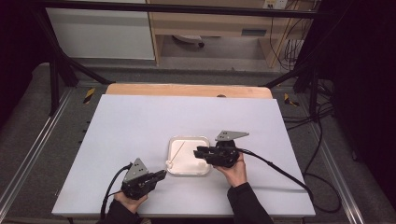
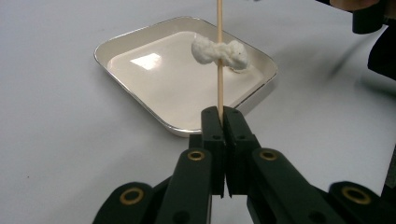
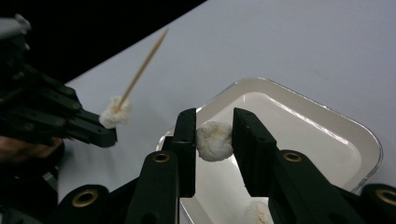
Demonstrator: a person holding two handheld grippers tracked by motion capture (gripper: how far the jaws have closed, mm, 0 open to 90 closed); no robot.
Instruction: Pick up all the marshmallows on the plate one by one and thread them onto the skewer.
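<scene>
At the near edge of the white table, I hold both tools low over the work. My left gripper rests at the left of the high view, its jaws pressed tight together on the lower end of a thin wooden skewer; the stick rises from the jaws and leans out over the near left corner of the shallow white tray at the table's middle. A white marshmallow is threaded on the skewer, well above the jaws.

My right gripper comes in from the tray's right side, forearm angled up from the bottom of the high view, the hand wrapped under the tool's body. Its jaws stand part open and pinch a second marshmallow between them, above the tray's floor.

One more white piece lies in the tray, half cut off by the lower edge of the right gripper view. In the high view the skewer is a faint line and the threaded marshmallow a small blur. The right gripper's load is too small to make out there.
</scene>
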